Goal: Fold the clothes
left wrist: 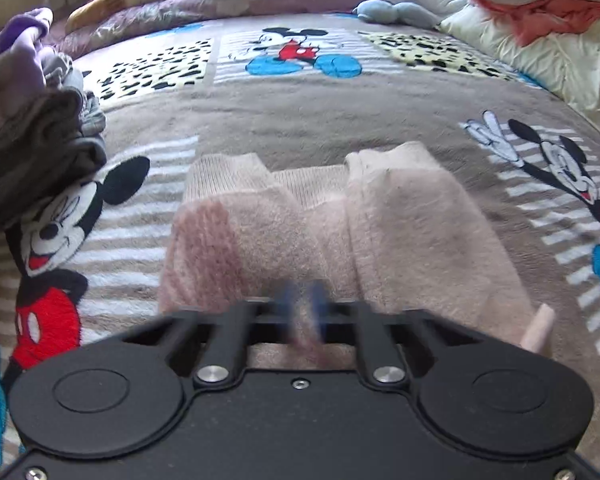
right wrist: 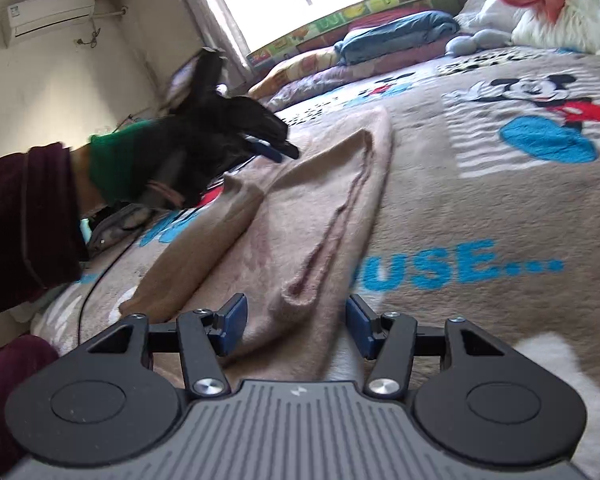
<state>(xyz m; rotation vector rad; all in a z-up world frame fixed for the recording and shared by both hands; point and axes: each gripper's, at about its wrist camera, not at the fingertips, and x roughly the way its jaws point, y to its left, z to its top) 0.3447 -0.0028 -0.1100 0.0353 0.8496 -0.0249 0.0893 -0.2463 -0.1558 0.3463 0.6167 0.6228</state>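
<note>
Fingers (left wrist: 305, 300) of the left gripper (left wrist: 305, 305) are seen closed and blurred over the pink garment (left wrist: 400, 216) on the Mickey Mouse blanket (left wrist: 300, 120) of the bed. Only in the right wrist view are the right gripper (right wrist: 296, 326) fingers shown apart around a fold, and a gloved hand (right wrist: 204, 140).

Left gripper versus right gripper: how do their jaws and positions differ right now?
The left gripper has its jaws shut and is raised above the pink garment; nothing shows between its pads. The right gripper has its jaws open, low at the garment's near edge, a fold of cloth between its blue pads. Both are black and point toward the garment.
</note>
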